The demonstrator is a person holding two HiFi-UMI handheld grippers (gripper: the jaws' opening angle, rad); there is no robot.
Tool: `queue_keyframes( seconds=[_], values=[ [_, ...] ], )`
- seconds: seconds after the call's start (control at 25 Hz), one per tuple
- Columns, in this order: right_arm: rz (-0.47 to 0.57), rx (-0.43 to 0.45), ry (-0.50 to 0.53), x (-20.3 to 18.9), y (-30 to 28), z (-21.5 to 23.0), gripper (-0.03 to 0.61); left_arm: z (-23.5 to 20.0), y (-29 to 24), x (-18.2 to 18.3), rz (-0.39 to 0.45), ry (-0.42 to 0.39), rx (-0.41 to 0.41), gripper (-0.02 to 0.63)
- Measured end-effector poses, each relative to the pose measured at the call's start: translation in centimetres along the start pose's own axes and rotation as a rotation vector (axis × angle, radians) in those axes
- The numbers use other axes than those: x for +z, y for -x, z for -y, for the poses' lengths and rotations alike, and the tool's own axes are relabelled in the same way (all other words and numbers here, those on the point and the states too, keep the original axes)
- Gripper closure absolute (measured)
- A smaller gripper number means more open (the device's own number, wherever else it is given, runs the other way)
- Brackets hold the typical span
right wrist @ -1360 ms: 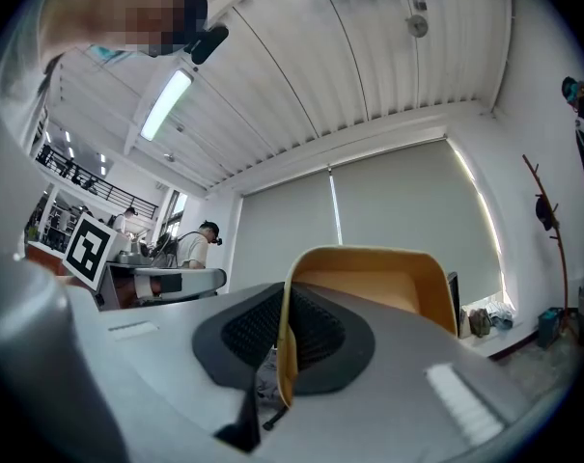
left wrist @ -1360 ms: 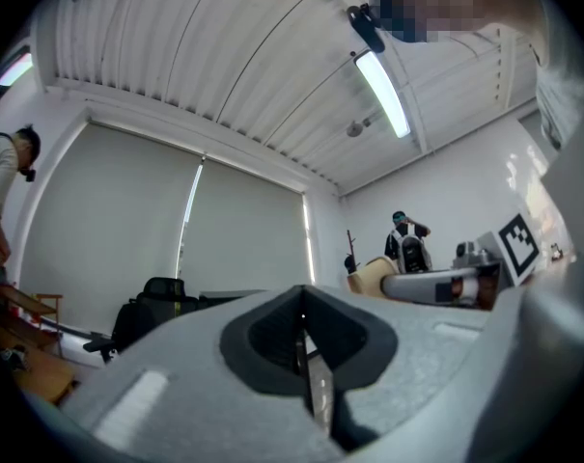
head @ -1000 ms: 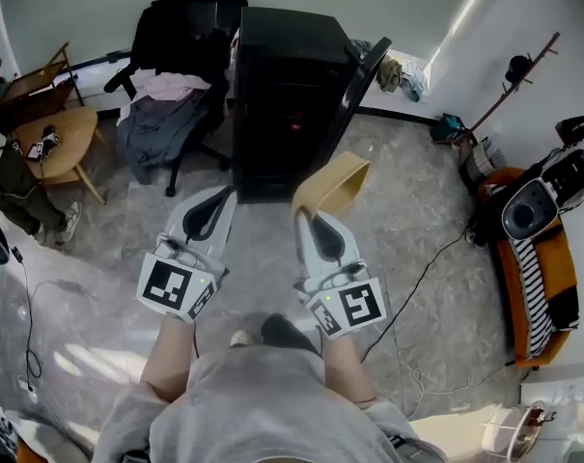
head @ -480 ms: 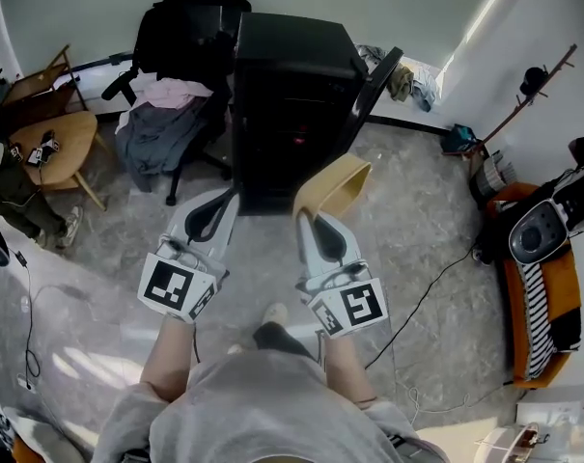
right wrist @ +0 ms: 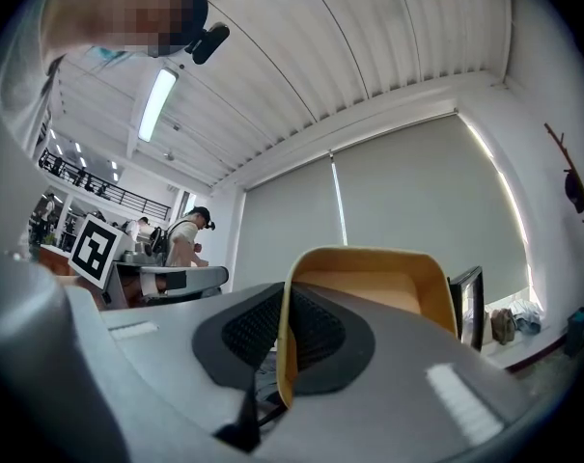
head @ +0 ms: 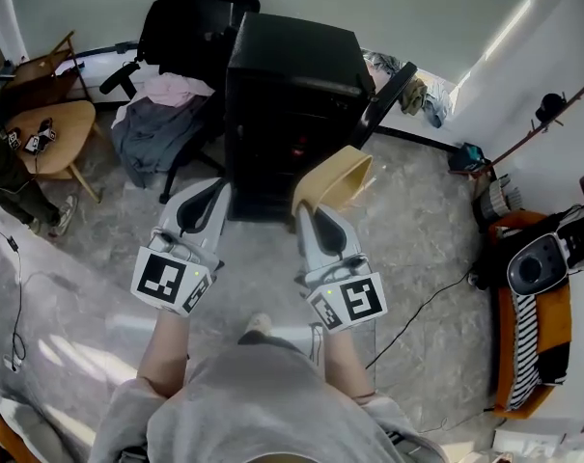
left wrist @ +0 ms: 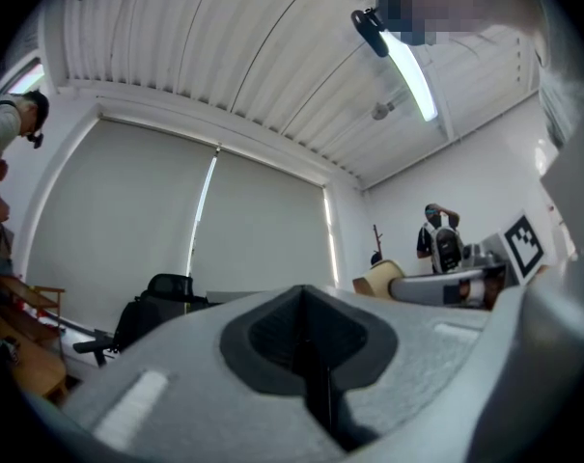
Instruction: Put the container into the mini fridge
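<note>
On the marbled floor [head: 436,230] the mini fridge [head: 287,75] is standing open; the right gripper [head: 314,215] is pinching the tan container [head: 338,177] by its wall, near the fridge front; the left gripper [head: 209,196] is sitting closed, empty; placing inside is waiting.

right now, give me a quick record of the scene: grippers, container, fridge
left gripper: jaws together, nothing between them
right gripper: shut on one wall of the container
container: tan, open-topped, held up in front of the fridge, not inside yet
fridge: black, on the floor, door swung open to the right
beside fridge: office chair piled with clothes, on its left
</note>
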State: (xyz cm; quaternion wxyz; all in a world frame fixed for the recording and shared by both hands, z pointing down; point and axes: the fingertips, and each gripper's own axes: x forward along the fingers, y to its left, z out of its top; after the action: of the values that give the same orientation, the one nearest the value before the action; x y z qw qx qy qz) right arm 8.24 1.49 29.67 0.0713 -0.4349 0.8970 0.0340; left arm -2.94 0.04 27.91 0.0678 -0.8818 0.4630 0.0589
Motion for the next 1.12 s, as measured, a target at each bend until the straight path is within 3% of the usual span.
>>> queue_keyframes(
  seconds=[0.6,1.12],
  values=[
    [0.004,0.073,-0.036,-1.9,-2.4,6.3,0.568,0.3,-6.2,-2.3,-0.019,-0.007,0.058,0.612],
    [-0.037,0.070,-0.035,-4.0,-8.5,9.5,0.568,-4.5,-11.3,-3.9,-0.039,0.004,0.038,0.612]
  ],
)
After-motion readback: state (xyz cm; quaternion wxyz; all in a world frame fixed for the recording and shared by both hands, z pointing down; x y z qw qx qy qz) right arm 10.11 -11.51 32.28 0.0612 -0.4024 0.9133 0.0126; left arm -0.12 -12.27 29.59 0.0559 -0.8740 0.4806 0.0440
